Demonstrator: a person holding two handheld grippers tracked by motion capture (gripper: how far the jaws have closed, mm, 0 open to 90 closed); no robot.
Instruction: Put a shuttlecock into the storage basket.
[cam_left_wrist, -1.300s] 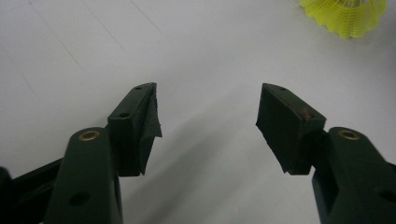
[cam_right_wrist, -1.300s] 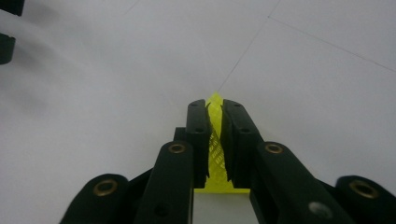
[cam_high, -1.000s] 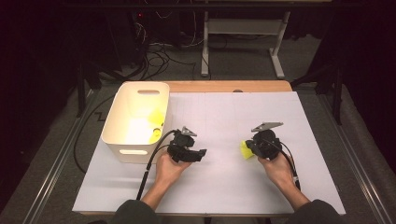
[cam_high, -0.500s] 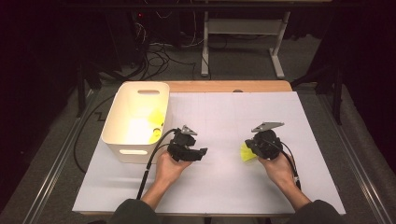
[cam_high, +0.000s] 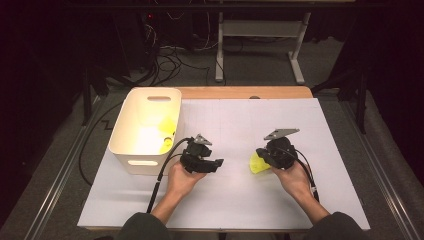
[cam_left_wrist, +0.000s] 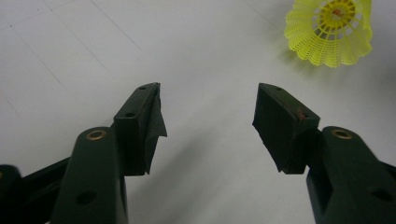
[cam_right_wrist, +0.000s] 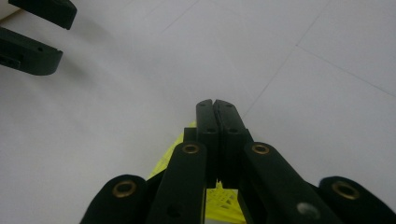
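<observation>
A dark room with cables and a table frame behind surrounds my work surface, a white table (cam_high: 235, 125) lit from above. At its left edge stands the white bin (cam_high: 145, 131), handle cutouts at both ends, and I can see yellow shuttlecocks in the bin (cam_high: 167, 131) already, so I judge it is parked there as the drop point.

My right gripper (cam_right_wrist: 216, 108) has its jaws pressed together, and the yellow shuttlecock (cam_high: 258, 163) has its mesh skirt pinched low between them; in the right gripper view the yellow netting peeks out below the pads. It sits just above the table, right of centre, well apart from the bin.

My left gripper (cam_left_wrist: 208, 123) stands wide, nothing between the pads, though its jaws have just been closing a little. It points towards the shuttlecock, which I read as readiness for a handover, since the left side is nearer the bin.
</observation>
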